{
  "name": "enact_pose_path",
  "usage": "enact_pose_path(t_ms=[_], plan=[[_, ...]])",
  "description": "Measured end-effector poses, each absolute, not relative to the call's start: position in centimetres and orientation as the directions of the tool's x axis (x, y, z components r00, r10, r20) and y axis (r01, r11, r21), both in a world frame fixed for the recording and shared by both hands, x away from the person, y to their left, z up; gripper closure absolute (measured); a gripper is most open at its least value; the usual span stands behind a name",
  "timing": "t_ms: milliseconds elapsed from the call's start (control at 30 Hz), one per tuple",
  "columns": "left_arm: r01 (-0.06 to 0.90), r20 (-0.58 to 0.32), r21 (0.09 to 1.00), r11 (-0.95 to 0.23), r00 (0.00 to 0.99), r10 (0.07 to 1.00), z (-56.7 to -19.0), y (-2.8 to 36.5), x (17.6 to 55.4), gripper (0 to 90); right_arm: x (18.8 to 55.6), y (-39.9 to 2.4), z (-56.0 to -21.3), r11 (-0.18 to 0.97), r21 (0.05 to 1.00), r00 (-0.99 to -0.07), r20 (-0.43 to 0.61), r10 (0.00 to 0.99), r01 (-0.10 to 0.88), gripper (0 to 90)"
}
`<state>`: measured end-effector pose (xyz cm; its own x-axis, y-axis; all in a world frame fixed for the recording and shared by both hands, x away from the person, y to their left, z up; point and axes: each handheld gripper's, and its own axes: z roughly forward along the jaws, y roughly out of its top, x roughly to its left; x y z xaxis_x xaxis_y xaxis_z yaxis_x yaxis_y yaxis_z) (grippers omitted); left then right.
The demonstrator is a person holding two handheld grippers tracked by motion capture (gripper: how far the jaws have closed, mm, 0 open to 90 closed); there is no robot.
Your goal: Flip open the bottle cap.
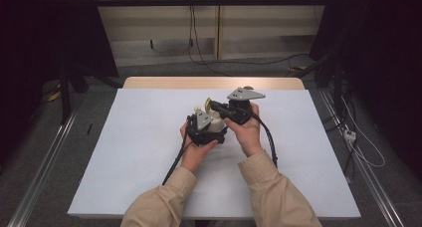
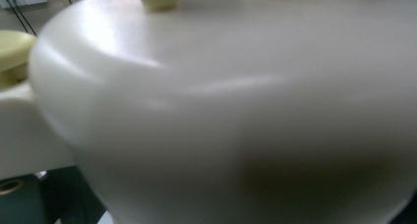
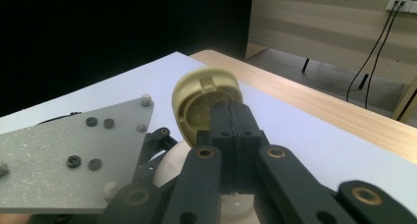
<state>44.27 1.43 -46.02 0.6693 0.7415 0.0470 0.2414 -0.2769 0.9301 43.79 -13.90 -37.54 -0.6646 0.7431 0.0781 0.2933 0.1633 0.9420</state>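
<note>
A lab-like recording booth: white-topped table (image 1: 149, 152), dark curtains (image 1: 45, 33), floor rails (image 1: 45, 152), trailing cables (image 1: 368, 152).

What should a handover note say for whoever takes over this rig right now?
Left gripper: wrapped around the cream container, held just above the middle of the white table cover; whether its jaws press on it is hidden.
Right gripper: jaws shut, tips at the rim of the yellowish cap, which stands tilted with its hollow underside showing.
Done: cap appears lifted or flipped off the container's top; I cannot tell whether it is fully free.
Left: judging by this, finish taking the cap off or reseat it, keeping the container steady with the left gripper.
</note>
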Motion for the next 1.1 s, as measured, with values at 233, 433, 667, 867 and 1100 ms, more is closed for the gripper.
enact_pose_path(t_ms=[233,433,667,867,1100], plan=[[0.247,0.031,0.933,-0.263,0.672,0.74,-46.0,1.5,44.3,4.5,43.9,-13.8,-37.6,0.168,0.94,-0.667,0.078,0.741,0.296,90.0],[0.252,0.032,0.93,-0.267,0.669,0.742,-46.0,1.6,44.1,4.5,43.8,-13.8,-37.7,0.168,0.938,-0.665,0.081,0.742,0.302,87.4],[0.257,0.016,0.932,-0.254,0.672,0.74,-45.9,2.0,43.9,4.4,43.3,-14.1,-37.3,0.142,0.94,-0.666,0.108,0.738,0.31,78.5],[0.268,0.006,0.929,-0.254,0.677,0.736,-45.8,2.1,43.8,4.4,42.7,-14.6,-37.1,0.112,0.943,-0.669,0.135,0.73,0.313,66.9],[0.309,-0.004,0.91,-0.278,0.676,0.737,-45.9,2.1,43.7,3.1,41.9,-16.3,-37.7,0.088,0.938,-0.662,0.168,0.73,0.335,49.7]])
